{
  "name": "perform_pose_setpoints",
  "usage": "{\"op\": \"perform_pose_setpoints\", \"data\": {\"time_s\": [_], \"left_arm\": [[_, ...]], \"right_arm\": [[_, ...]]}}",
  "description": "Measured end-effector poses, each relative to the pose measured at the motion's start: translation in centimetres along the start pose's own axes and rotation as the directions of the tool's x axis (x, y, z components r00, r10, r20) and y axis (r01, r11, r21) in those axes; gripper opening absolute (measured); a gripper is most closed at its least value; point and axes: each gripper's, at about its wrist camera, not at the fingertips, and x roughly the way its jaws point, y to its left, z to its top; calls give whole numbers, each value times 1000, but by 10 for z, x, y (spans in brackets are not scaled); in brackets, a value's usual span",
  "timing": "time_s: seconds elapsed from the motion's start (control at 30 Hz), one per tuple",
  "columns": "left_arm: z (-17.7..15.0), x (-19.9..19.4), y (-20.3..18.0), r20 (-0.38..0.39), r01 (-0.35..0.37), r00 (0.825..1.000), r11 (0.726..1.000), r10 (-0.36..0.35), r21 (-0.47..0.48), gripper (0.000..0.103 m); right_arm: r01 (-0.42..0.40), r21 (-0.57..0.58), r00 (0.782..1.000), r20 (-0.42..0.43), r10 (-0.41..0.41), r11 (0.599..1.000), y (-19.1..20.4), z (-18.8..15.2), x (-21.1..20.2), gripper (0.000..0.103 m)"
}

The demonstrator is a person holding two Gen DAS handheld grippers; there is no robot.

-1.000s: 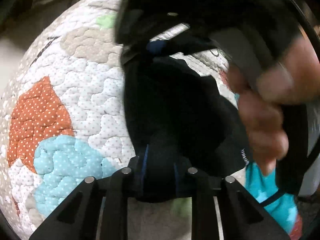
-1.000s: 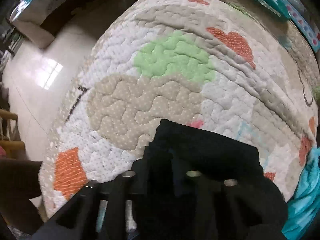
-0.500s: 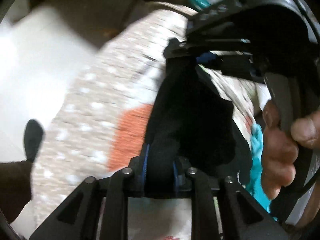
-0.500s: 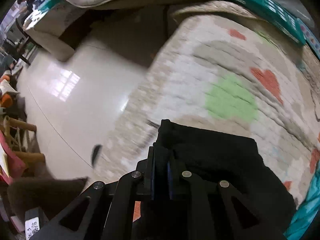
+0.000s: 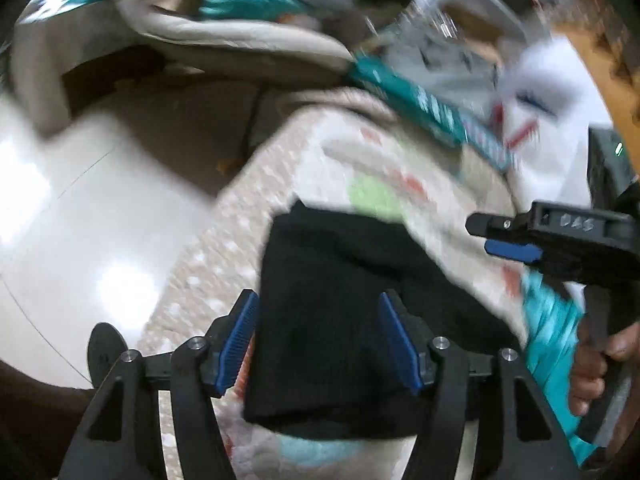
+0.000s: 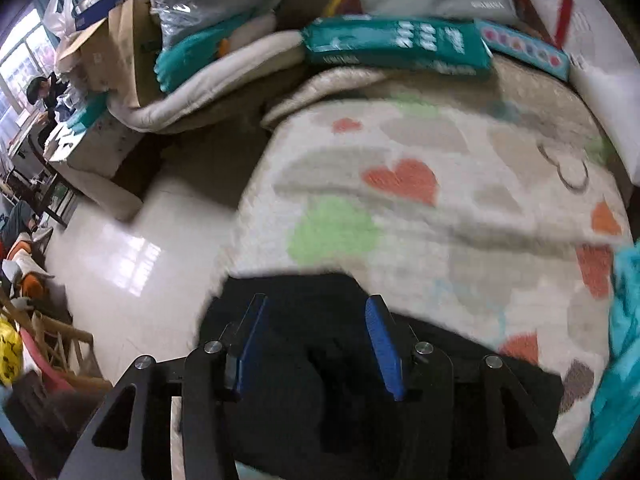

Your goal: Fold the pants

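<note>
Glossy pale floor tiles (image 6: 132, 264) are seen at the left of both views, with window light reflected in them. At the far left of the right wrist view, a brown cardboard box (image 6: 116, 44) and a white plastic bag (image 6: 60, 8) are stacked among clutter; what the box contains cannot be told. Further right, a teal package (image 6: 396, 46) printed with white writing is laid along the far edge of a quilted blanket (image 6: 440, 208); the writing is too blurred to be read. The blanket is patterned with orange hearts, a green patch and beige patches.

The black pants (image 5: 336, 304) are laid folded on the blanket's near left edge. In the left wrist view, the left tool (image 5: 320, 336) is held wide open above the pants, its blue pads (image 5: 240, 340) spread to either side of the fabric with nothing gripped. At the right of that view, the right tool (image 5: 516, 236) is seen held by a hand (image 5: 592, 364); handwriting on its black body is visible but not clearly legible. A turquoise cloth (image 5: 556, 340) is lying beside it.

In the right wrist view, the right tool (image 6: 316, 344) is likewise spread open over the pants (image 6: 312, 392), with nothing clamped between its pads (image 6: 384, 348).
</note>
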Motion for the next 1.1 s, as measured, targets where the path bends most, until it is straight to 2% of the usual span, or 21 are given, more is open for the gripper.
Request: {"op": "perform_pose_setpoints", "data": {"time_s": [0.13, 0.23, 0.33, 0.37, 0.4, 0.43, 0.53, 0.6, 0.7, 0.73, 0.8, 0.83, 0.9, 0.97, 1.0, 1.1], "left_arm": [[-8, 26, -6, -73, -48, 996, 998, 51, 35, 62], [-13, 45, -3, -137, -106, 984, 991, 116, 78, 62], [-13, 40, 1, -129, -113, 984, 992, 120, 59, 62], [-12, 38, 1, -132, -112, 984, 992, 118, 53, 62], [-11, 37, 2, -134, -107, 985, 994, 111, 39, 62], [-11, 37, 5, -137, -104, 985, 994, 106, 27, 62], [-10, 36, 9, -146, -101, 984, 995, 99, -6, 62], [-9, 33, 11, -141, -90, 986, 996, 86, -22, 62], [-9, 37, 7, -149, -93, 985, 996, 92, -1, 62], [-10, 39, 6, -149, -99, 984, 995, 99, 9, 63], [-13, 46, 4, -162, -118, 979, 992, 123, 42, 70], [-14, 49, 3, -176, -124, 976, 991, 133, 57, 71], [-12, 49, 5, -183, -113, 976, 993, 118, 36, 71], [-5, 40, 2, -169, -64, 983, 998, 65, 9, 71], [-2, 36, -3, -155, -45, 987, 999, 46, 14, 71], [7, 21, -31, -116, 36, 993, 996, -25, 87, 71]], "right_arm": [[-66, 57, 996, -50, 69, 996, -14, -42, 16, 49], [-145, 135, 988, -29, 151, 980, -19, -61, 35, 50], [-239, 222, 968, -25, 251, 945, -23, -79, 54, 48], [-280, 238, 954, -39, 297, 930, -22, -85, 62, 41], [-310, 244, 943, -48, 330, 919, -21, -89, 65, 21], [-312, 248, 941, -48, 334, 917, -20, -95, 63, 20], [-303, 286, 941, -58, 332, 909, -24, -106, 57, 16], [-275, 291, 949, -71, 307, 916, -28, -115, 54, 16], [-255, 318, 950, -96, 299, 913, -36, -126, 54, 16], [-275, 339, 945, -78, 318, 900, -40, -129, 52, 19], [-284, 362, 945, -52, 323, 888, -45, -129, 47, 28], [-277, 360, 950, -39, 311, 891, -47, -129, 41, 32], [-252, 348, 962, -9, 272, 903, -54, -132, 26, 33], [-222, 361, 975, 53, 218, 906, -69, -136, 4, 36], [-207, 379, 978, 87, 188, 902, -77, -142, -6, 41], [-172, 470, 978, 189, 92, 866, -109, -172, -36, 48]]}}
